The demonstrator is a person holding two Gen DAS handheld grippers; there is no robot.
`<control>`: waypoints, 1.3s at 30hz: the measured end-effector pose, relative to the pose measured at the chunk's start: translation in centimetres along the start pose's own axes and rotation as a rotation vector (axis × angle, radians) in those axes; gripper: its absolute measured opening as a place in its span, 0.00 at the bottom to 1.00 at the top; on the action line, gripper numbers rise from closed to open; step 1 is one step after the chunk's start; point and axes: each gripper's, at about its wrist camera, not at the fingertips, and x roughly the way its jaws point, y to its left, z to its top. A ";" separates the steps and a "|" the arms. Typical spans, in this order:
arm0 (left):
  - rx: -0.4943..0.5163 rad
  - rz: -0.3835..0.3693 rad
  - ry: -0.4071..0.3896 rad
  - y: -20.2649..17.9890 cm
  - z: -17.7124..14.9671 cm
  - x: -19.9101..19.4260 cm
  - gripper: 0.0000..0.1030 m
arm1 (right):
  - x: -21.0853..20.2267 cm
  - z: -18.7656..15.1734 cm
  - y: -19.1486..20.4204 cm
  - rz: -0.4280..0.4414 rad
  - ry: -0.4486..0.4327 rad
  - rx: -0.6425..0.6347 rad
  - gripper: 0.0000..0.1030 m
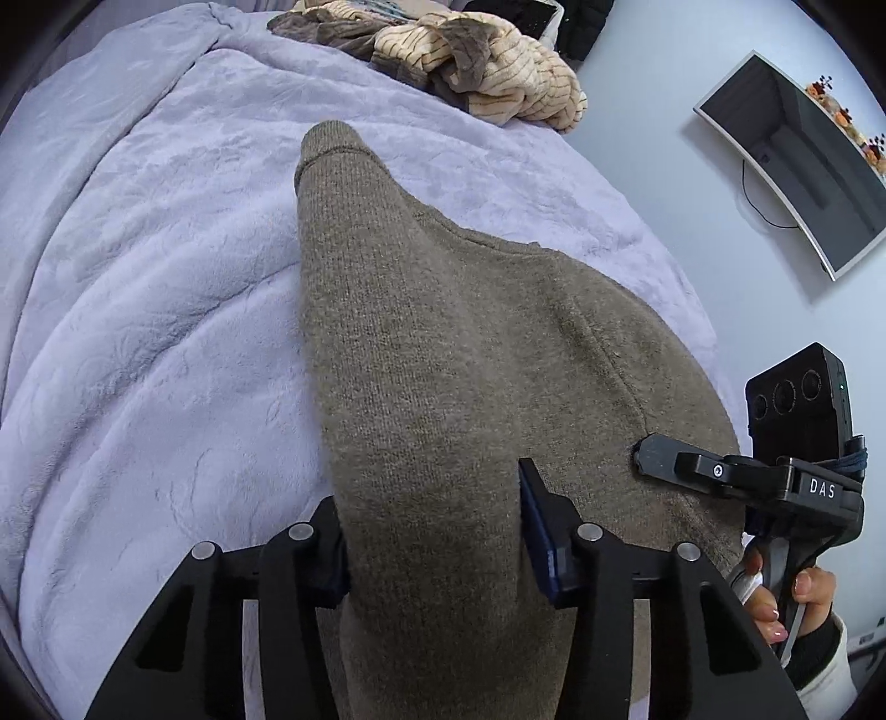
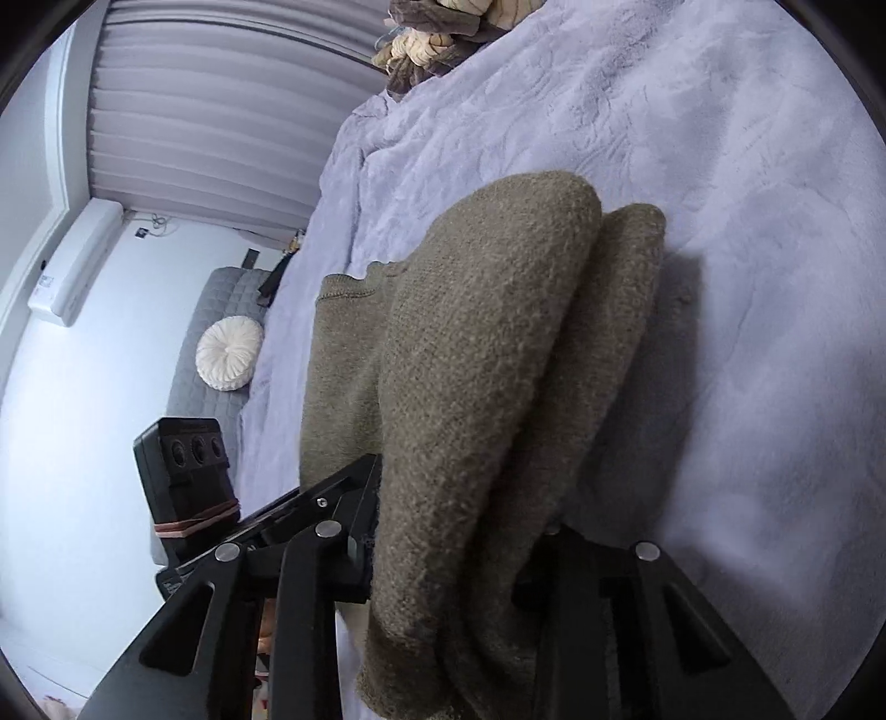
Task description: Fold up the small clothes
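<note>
Both the left gripper [image 1: 437, 531] and the right gripper [image 2: 459, 531] pinch bunched edges of the sweater [image 1: 443, 332] on the bed [image 1: 138, 277], a soft, floppy, thick knit best held at its edges.

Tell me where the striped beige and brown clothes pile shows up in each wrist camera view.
Left wrist view: the striped clothes pile lies at the top centre, on the far end of the lilac blanket.
Right wrist view: the striped clothes pile sits at the top edge, left of centre.
Shared landmark: the brown sweater in the middle.
</note>
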 end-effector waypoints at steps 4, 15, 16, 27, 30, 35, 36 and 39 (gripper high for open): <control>-0.002 -0.015 -0.030 -0.2 -0.8 -3.9 0.49 | -1.1 -1.2 1.9 0.101 -0.016 0.034 0.32; -0.048 -0.019 -0.022 1.4 -7.8 -13.2 0.49 | -1.2 -8.9 7.1 0.203 0.039 0.058 0.32; -0.056 -0.014 -0.016 1.7 -8.5 -13.5 0.49 | -0.9 -9.7 7.3 0.206 0.049 0.059 0.32; -0.117 0.153 -0.010 5.9 -16.5 -13.1 0.49 | 4.2 -15.8 6.5 0.031 0.103 0.048 0.35; -0.145 0.202 -0.087 6.9 -17.2 -14.6 0.51 | 2.5 -15.8 6.2 -0.130 0.042 0.004 0.46; -0.156 0.283 -0.174 8.9 -16.8 -16.2 0.52 | -1.4 -15.4 5.8 -0.150 -0.056 -0.010 0.49; -0.164 0.286 -0.172 9.3 -16.7 -15.9 0.52 | -1.4 -15.1 5.7 -0.127 -0.056 -0.002 0.49; -0.170 0.315 -0.147 9.5 -17.2 -14.7 0.52 | -1.0 -15.0 5.2 -0.061 -0.025 0.013 0.49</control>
